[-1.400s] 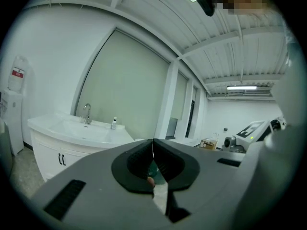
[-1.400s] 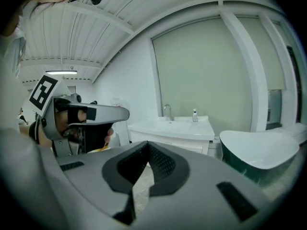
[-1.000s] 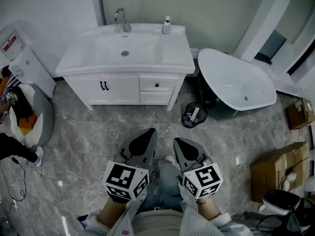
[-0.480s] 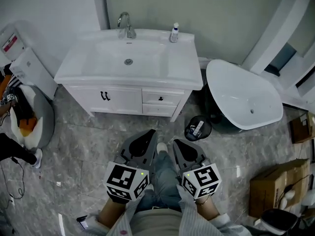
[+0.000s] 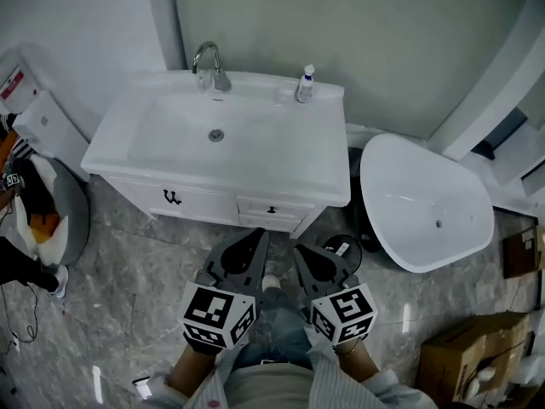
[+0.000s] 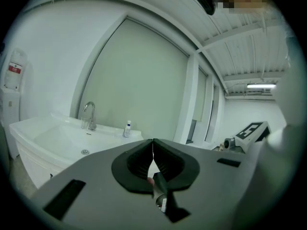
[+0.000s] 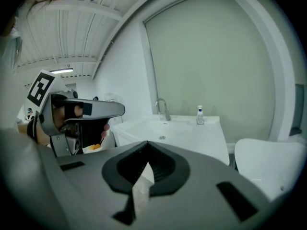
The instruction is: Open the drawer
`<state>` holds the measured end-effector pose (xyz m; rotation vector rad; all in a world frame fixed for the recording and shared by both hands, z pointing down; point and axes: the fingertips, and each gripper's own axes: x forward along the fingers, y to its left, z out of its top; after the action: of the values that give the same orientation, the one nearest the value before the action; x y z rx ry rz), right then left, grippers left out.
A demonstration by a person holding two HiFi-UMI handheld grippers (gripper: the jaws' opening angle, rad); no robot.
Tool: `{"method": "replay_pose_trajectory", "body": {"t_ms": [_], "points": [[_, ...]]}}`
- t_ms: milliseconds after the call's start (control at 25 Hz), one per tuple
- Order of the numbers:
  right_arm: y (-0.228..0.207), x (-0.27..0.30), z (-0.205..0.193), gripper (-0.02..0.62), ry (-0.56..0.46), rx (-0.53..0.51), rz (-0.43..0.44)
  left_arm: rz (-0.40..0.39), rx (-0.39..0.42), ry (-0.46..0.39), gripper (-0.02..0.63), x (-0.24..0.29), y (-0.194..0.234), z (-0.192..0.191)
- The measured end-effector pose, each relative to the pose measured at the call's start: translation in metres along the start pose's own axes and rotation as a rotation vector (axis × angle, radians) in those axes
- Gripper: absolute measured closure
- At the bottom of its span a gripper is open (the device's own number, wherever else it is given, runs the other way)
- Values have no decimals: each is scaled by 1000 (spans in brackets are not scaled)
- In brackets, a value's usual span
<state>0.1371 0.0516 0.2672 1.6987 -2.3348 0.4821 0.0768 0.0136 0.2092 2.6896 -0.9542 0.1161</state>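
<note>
In the head view, the grey left tongs (image 5: 259, 233) and right tongs (image 5: 299, 250), each bearing a black-and-white marker cube, hang side by side above the grey marble floor (image 5: 128, 296), tips towards the white vanity cabinet (image 5: 196, 201). The small white drawer with a dark knob (image 5: 271, 208) sits shut in the cabinet's front, right of centre, near the tips. A chrome tap (image 5: 207, 60) stands at the top's back edge. In the left gripper view, the jaws meet, holding nothing. In the right gripper view, the jaws are likewise closed and empty.
</note>
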Motion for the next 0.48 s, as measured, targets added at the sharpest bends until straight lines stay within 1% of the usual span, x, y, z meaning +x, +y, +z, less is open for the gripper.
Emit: {"method": "replay_pose_trajectory", "body": {"t_ms": [240, 480], "points": [[-41, 42, 21, 586, 14, -21, 45, 47, -6, -8, 589, 54, 22, 14], [-65, 68, 26, 584, 40, -38, 98, 104, -32, 8, 589, 85, 42, 6]]}}
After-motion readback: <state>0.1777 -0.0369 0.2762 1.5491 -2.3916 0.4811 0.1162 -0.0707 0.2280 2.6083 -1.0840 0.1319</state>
